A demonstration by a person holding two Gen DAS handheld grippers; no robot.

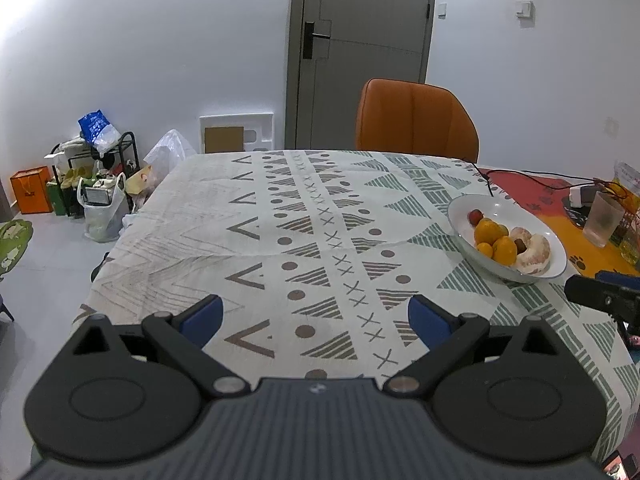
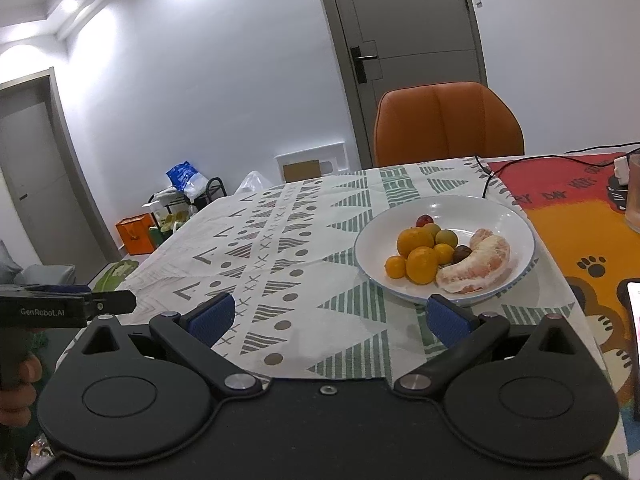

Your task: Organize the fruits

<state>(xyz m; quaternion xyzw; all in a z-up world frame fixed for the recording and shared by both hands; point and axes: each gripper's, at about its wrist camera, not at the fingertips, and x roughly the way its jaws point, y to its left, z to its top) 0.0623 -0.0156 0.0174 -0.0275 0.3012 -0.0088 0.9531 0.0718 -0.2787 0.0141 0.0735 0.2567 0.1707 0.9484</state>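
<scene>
On plate (image 2: 516,224): oranges (image 2: 421,265), pomelo (image 2: 476,266), maybe plums; grippers (image 2: 330,318) spread.

— Ahead of the left gripper (image 1: 314,320)? 
— Bare patterned tablecloth (image 1: 256,216) out to the far edge, orange chair (image 1: 416,120) behind it. 
— And to the right? 
— Blocked by the white plate (image 2: 516,220) heaped with fruit (image 2: 420,258); beyond, black cables (image 2: 490,178) and a frosted cup (image 1: 602,218).
</scene>
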